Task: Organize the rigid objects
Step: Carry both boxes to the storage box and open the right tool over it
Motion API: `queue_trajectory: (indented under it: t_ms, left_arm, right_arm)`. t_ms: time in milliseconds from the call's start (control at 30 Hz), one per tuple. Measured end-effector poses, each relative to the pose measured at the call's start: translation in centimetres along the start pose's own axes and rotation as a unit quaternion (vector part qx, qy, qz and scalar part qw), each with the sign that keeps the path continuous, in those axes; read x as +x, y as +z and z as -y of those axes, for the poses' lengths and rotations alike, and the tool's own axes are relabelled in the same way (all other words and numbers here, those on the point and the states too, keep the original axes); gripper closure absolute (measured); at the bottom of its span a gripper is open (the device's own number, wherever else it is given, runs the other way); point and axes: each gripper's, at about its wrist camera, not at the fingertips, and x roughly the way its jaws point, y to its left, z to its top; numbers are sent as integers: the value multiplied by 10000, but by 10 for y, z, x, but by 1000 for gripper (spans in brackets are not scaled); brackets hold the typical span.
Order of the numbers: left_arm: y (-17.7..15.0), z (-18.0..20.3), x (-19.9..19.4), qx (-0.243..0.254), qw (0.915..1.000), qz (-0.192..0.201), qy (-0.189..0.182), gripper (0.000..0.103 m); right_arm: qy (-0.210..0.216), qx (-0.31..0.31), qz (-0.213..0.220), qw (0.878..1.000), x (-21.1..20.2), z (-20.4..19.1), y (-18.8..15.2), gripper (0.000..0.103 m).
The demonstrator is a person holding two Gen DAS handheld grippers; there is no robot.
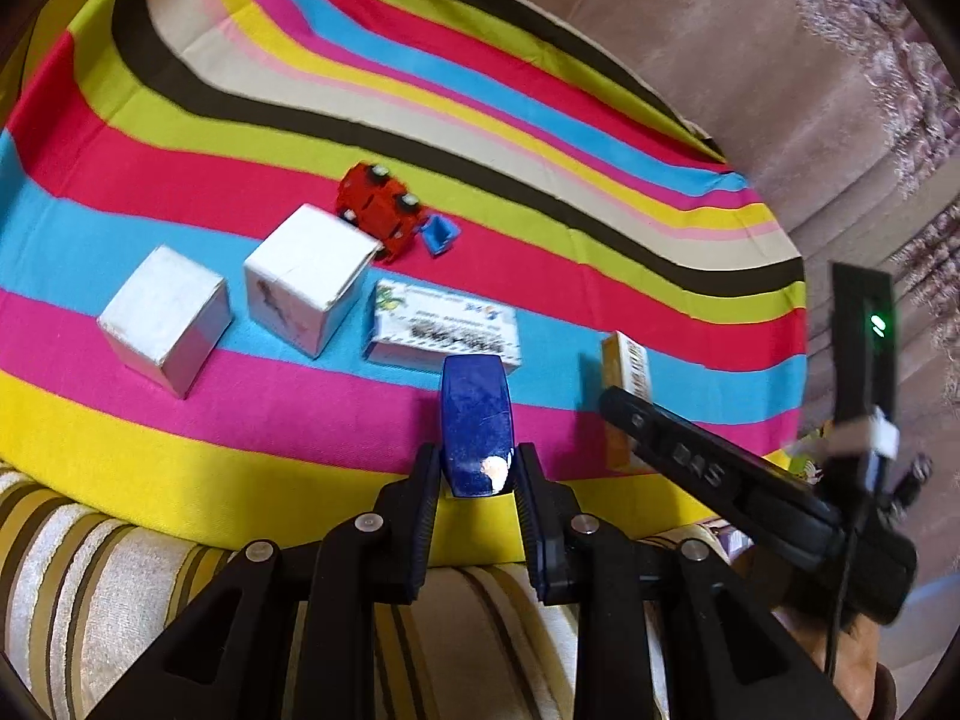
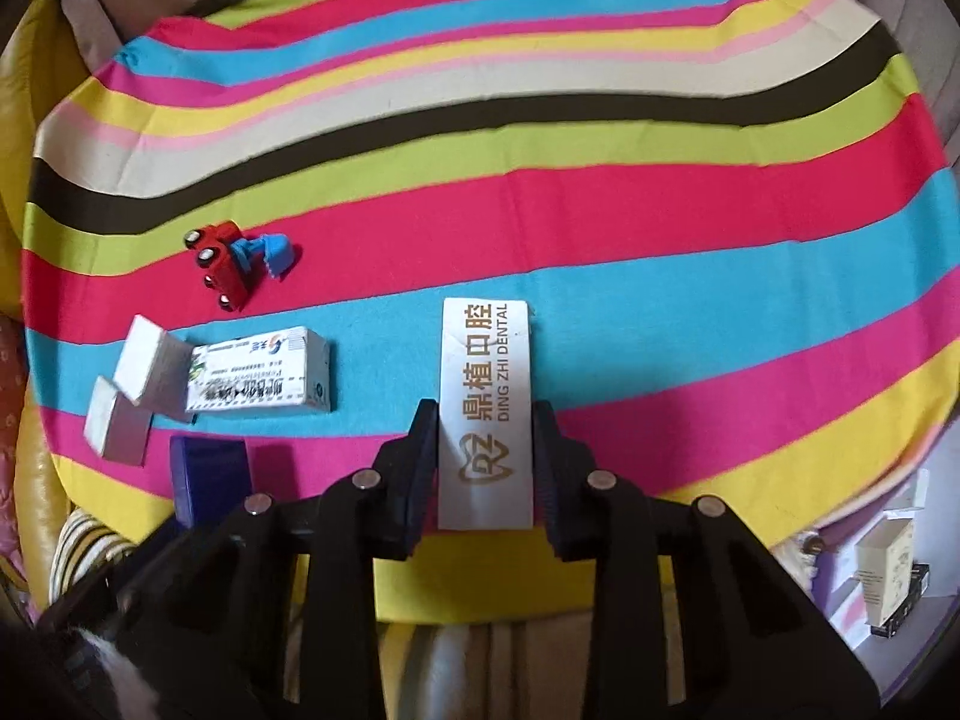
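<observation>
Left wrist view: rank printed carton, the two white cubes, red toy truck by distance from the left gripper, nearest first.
From the left gripper, shut on a blue box:
1. Printed carton, just beyond the blue box.
2. Nearer white cube, ahead-left.
3. Second white cube, far left, and red toy truck, behind the cubes: too close to call.

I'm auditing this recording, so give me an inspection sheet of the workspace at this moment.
Surface: striped multicoloured cloth, flat.
Job's things: two white cardboard cubes, printed white carton, red toy truck with blue scoop on its side.
Clutter: nothing seen.
Grippers: left gripper shut on dark blue glossy box; right gripper shut on white Ding Zhi Dental box.
Cables: black lead by right gripper.
Surroundings: beige sofa; striped cushion.
</observation>
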Motion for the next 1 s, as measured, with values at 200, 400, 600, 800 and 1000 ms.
queue_trajectory:
  t_ms: [200,400,600,800,1000]
  left_arm:
    - [-3,26,-5,305,9993,43,-197,77]
    - [-9,54,-8,562,9979,4,-327,77]
    - [-25,89,-5,905,9945,-181,-496,77]
    - [-40,122,1,1247,9898,-337,-593,77]
    - [-56,149,8,1540,9843,-520,-685,77]
  right_arm:
    - [-24,0,353,9994,-42,29,-23,69]
    - [-66,120,475,9988,-72,56,-45,68]
    - [-215,226,531,9981,-91,79,-61,69]
    - [-488,220,628,9966,-104,99,-72,69]
    - [-658,368,650,9950,-113,124,-85,69]
